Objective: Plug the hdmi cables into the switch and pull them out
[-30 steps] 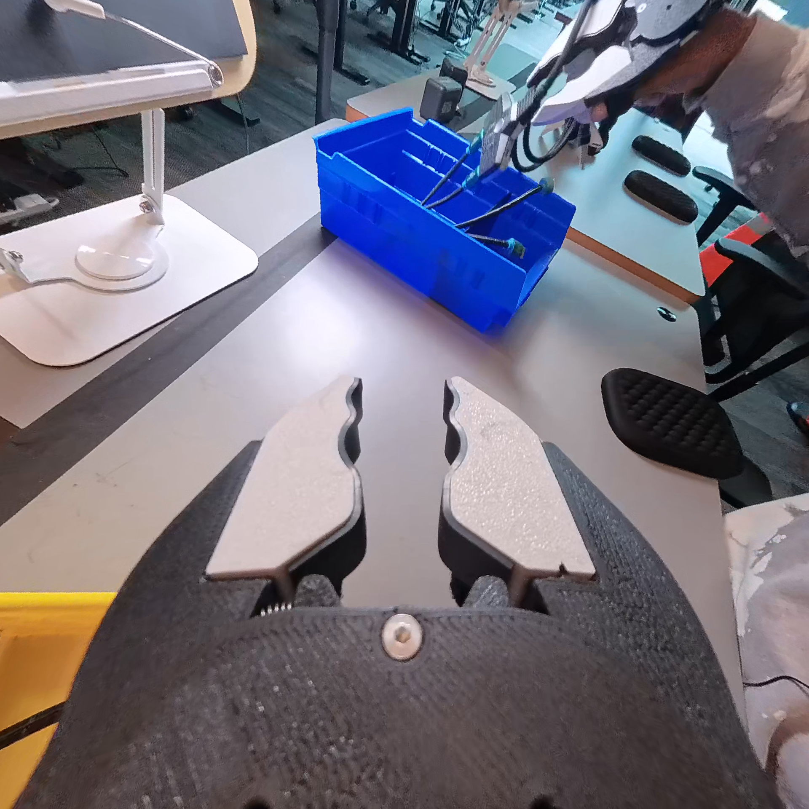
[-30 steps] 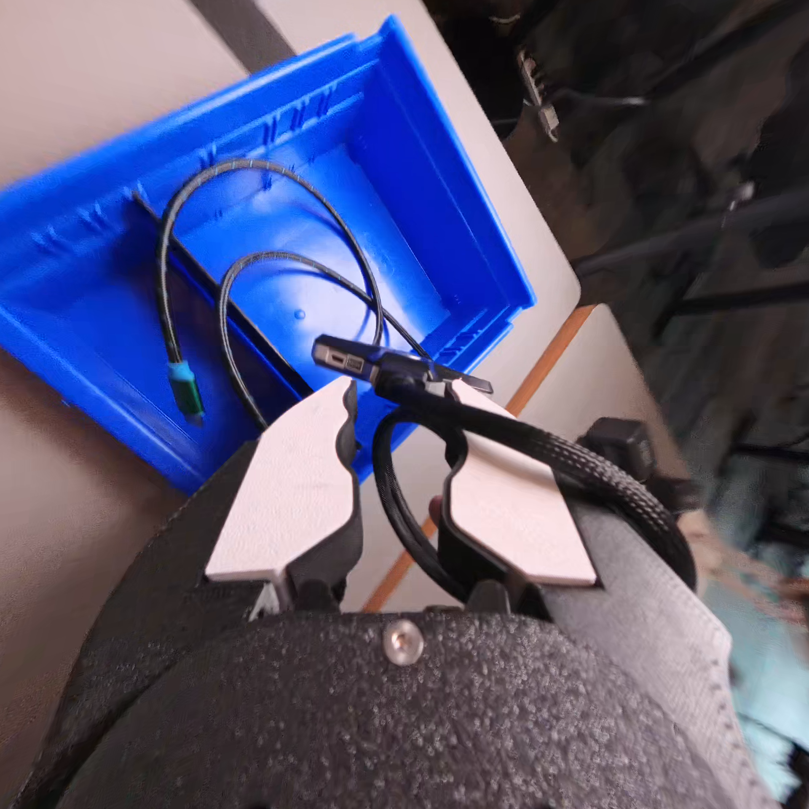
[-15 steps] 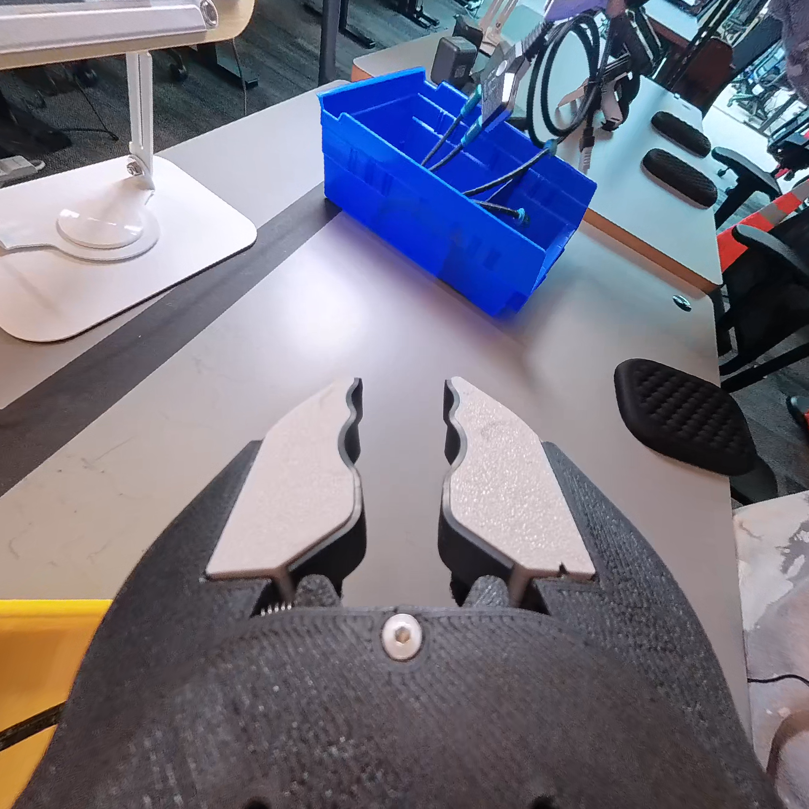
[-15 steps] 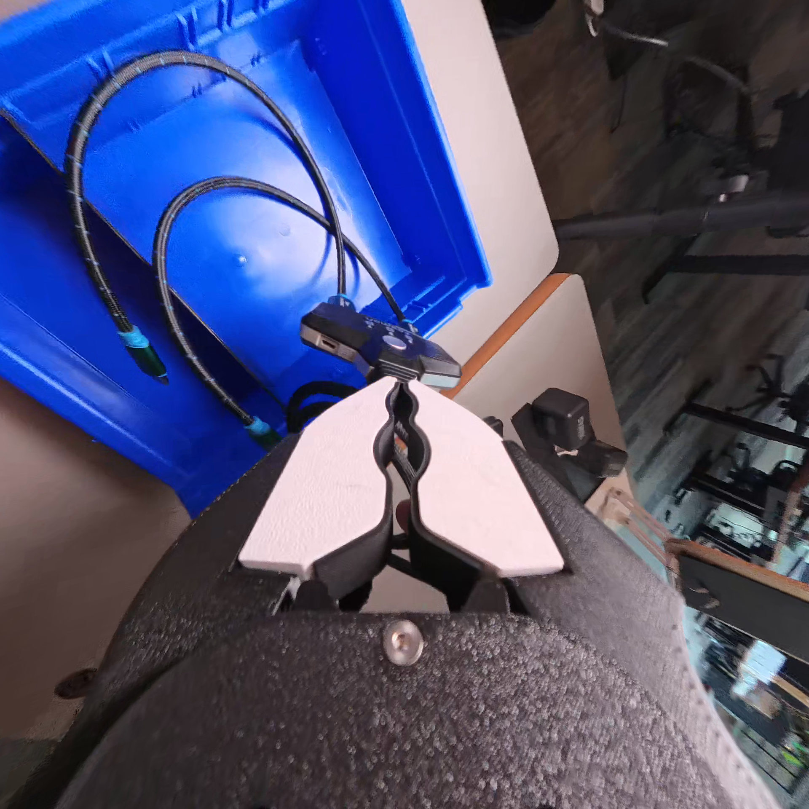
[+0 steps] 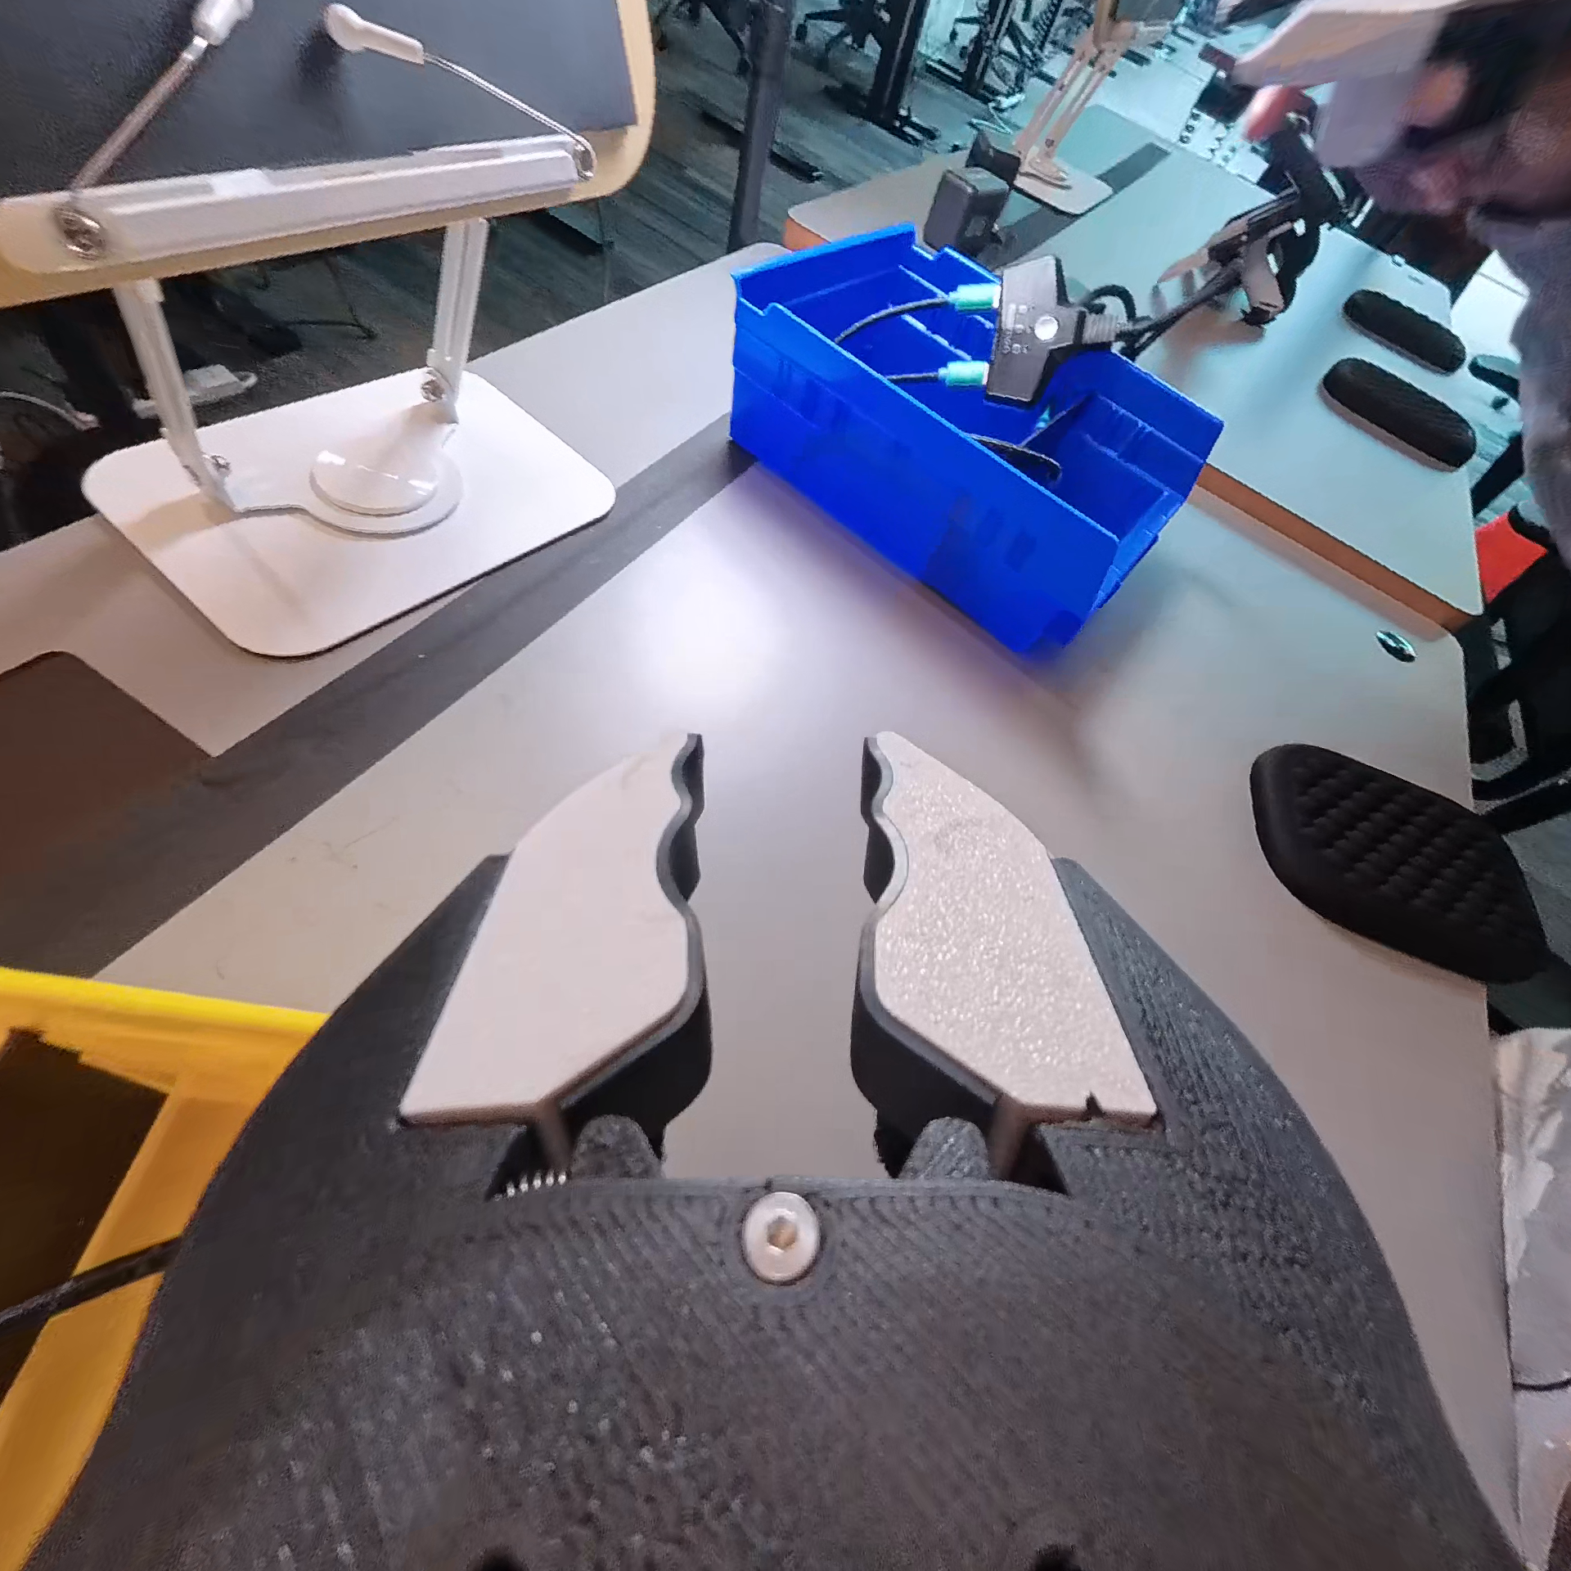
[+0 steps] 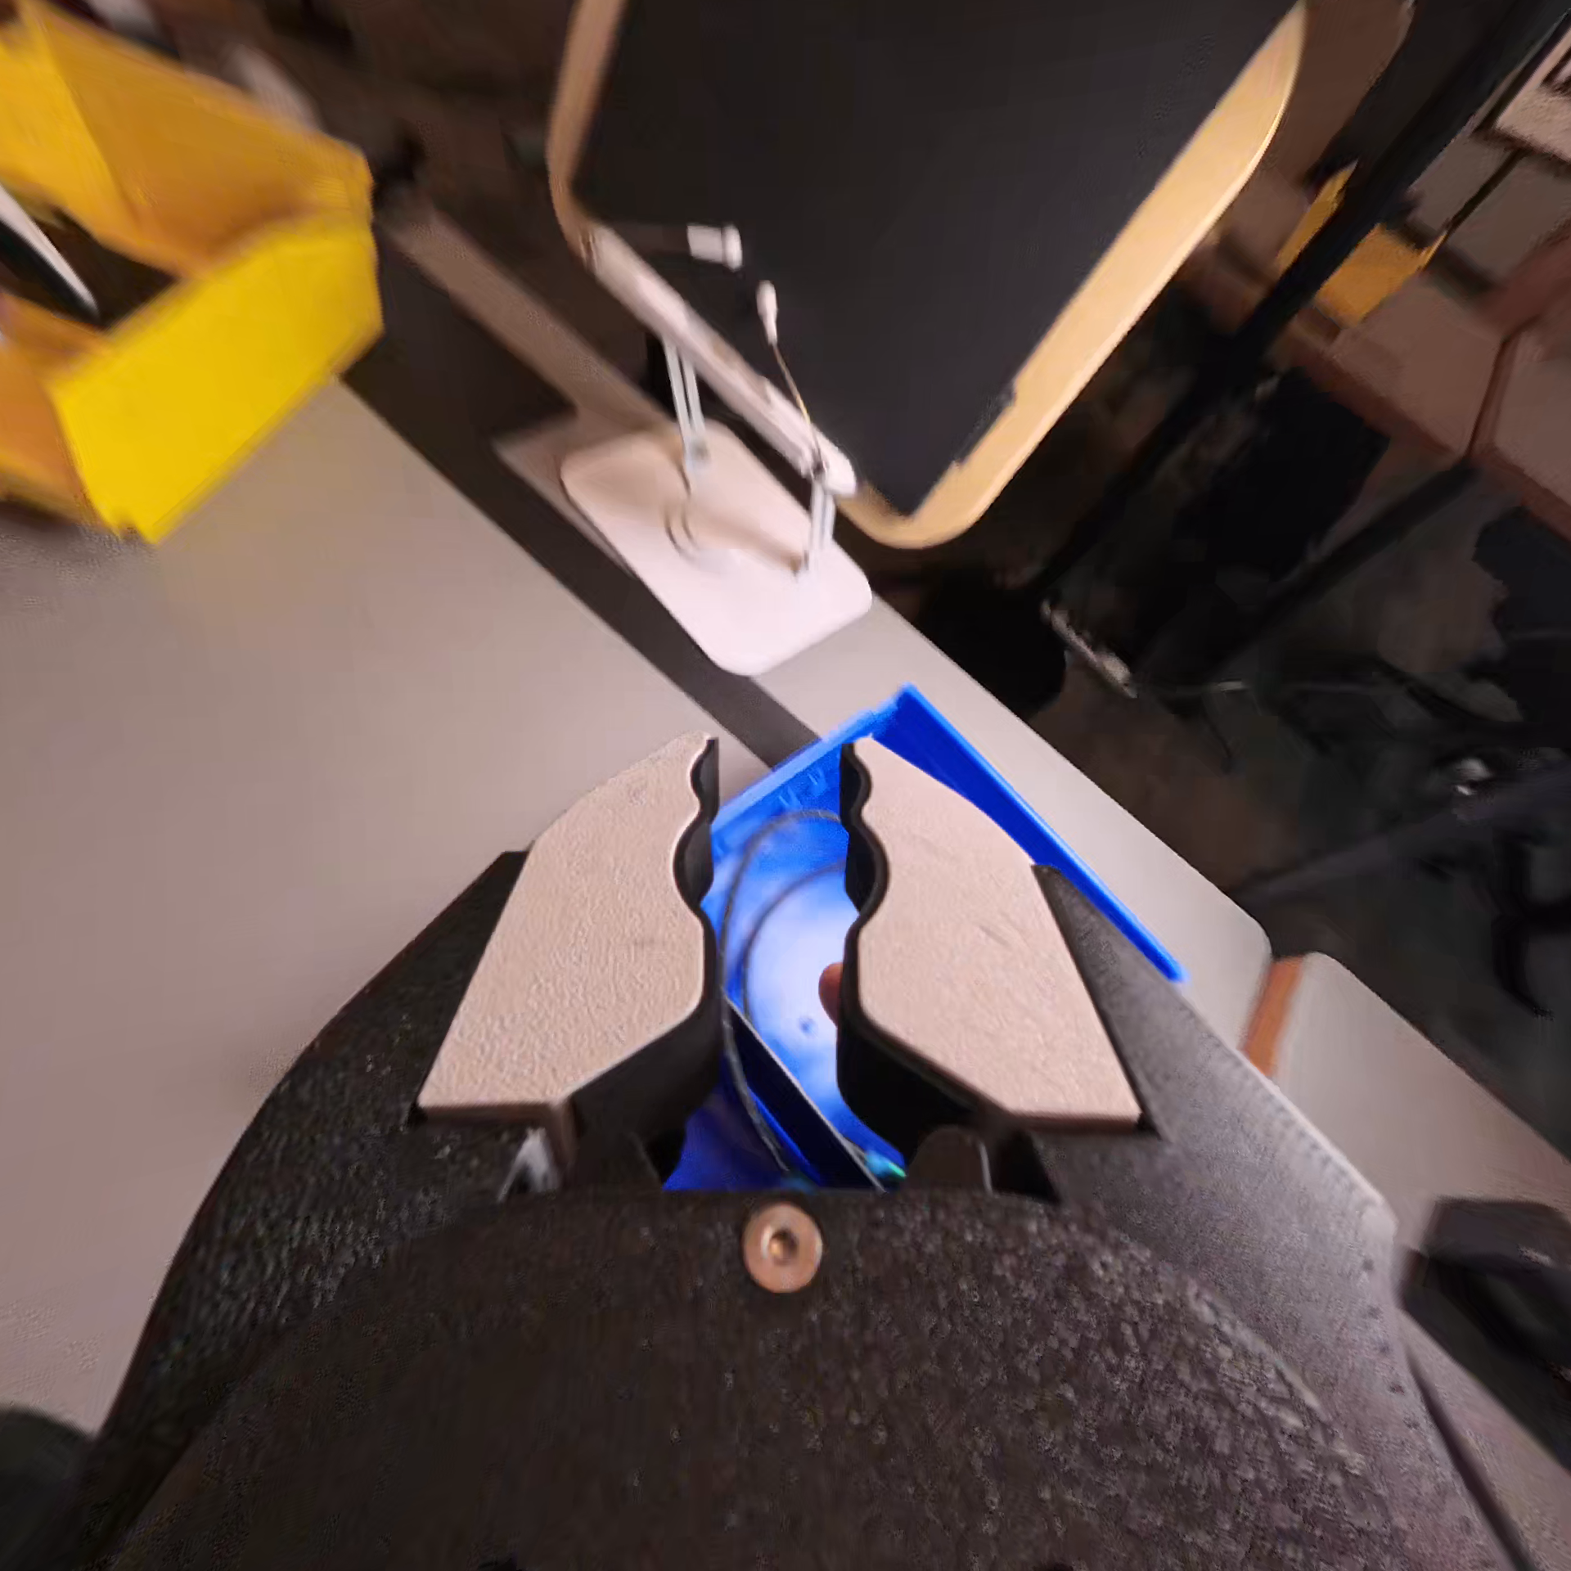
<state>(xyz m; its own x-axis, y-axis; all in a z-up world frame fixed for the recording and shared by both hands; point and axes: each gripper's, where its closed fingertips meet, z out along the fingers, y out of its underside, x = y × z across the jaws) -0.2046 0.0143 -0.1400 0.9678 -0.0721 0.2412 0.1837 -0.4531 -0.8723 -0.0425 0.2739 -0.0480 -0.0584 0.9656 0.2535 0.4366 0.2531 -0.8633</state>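
The black HDMI switch point(image 5: 1030, 340) rests on the far rim of the blue bin point(image 5: 935, 476). Two thin cables with teal plugs point(image 5: 969, 299) are plugged into its left side. A thick black cable point(image 5: 1139, 321) leaves its right side. My left gripper point(image 5: 782, 748) is open and empty, low over the grey table point(image 5: 765, 646), well short of the bin. My right gripper point(image 6: 779, 752) is open and empty above the blue bin point(image 6: 978, 765). A thin cable point(image 6: 765, 842) on the bin floor shows between its fingers. The switch is out of the right wrist view.
A white stand point(image 5: 340, 544) holding a dark board is at the back left. A yellow bin point(image 5: 85, 1063) is by my left gripper and shows in the right wrist view point(image 6: 195, 408). A black padded armrest point(image 5: 1394, 859) is at the table's right edge. A blurred sleeve point(image 5: 1445, 85) is at top right.
My right gripper has let go of the switch's thick cable, opened and swung round to face the stand. The switch now rests on the bin rim. My left gripper stays open.
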